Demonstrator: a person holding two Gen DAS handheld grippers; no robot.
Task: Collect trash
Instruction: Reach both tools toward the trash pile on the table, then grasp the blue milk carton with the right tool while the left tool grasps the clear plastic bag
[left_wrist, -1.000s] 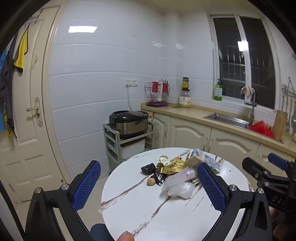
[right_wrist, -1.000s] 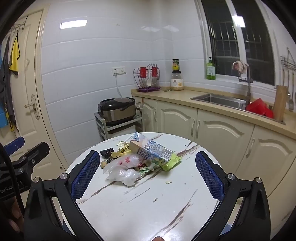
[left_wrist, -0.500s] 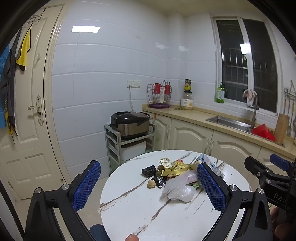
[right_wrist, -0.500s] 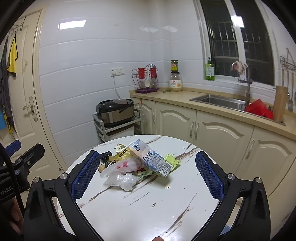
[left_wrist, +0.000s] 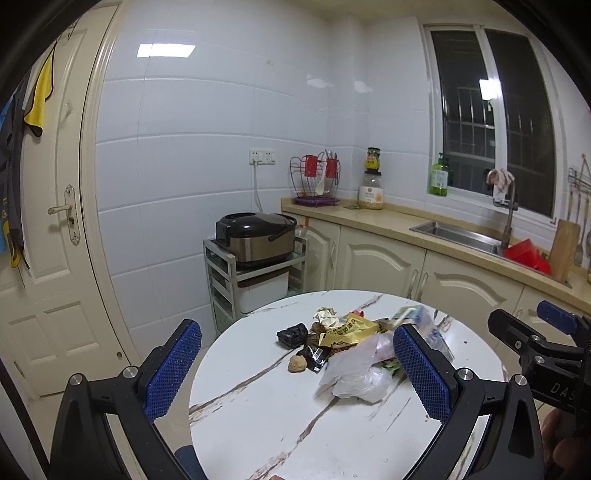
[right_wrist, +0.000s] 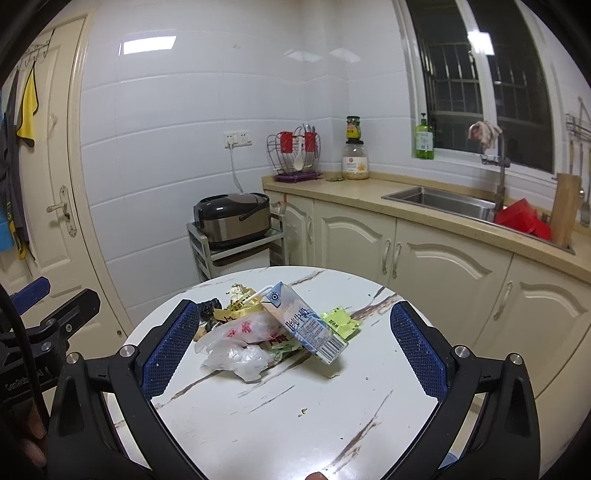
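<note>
Both tongs stand wide apart and empty above a round white marble-veined surface (right_wrist: 332, 417). Left tongs (left_wrist: 295, 373): blue-padded fingers (left_wrist: 173, 369) flank the near half of the surface, clear of it; the trash pile (left_wrist: 351, 350) lies ahead, its right edge hidden behind the right-hand pad. Right tongs (right_wrist: 295, 349): blue pads frame the same pile (right_wrist: 273, 328) from the other side, touching nothing.

Pile contents, all resting near the middle of the surface: a clear plastic bag (right_wrist: 236, 356) nearest the cameras; a blue-and-white drink carton (right_wrist: 306, 325) with a straw, lying tilted on the heap; a yellow wrapper (left_wrist: 347, 328); a green wrapper (right_wrist: 338, 321) just beside the carton; a crumpled black wrapper (left_wrist: 293, 334); a small brown lump (left_wrist: 297, 364) lying just apart from the heap on its left side.

Background: a rice cooker (left_wrist: 256, 238) on a low rack (left_wrist: 221, 280), cream cabinets under a counter with a steel sink (right_wrist: 439, 201), and a door (left_wrist: 48, 258) at left. The right tongs' body appears at the right margin of the left view, gripped by a hand (left_wrist: 561, 448).
</note>
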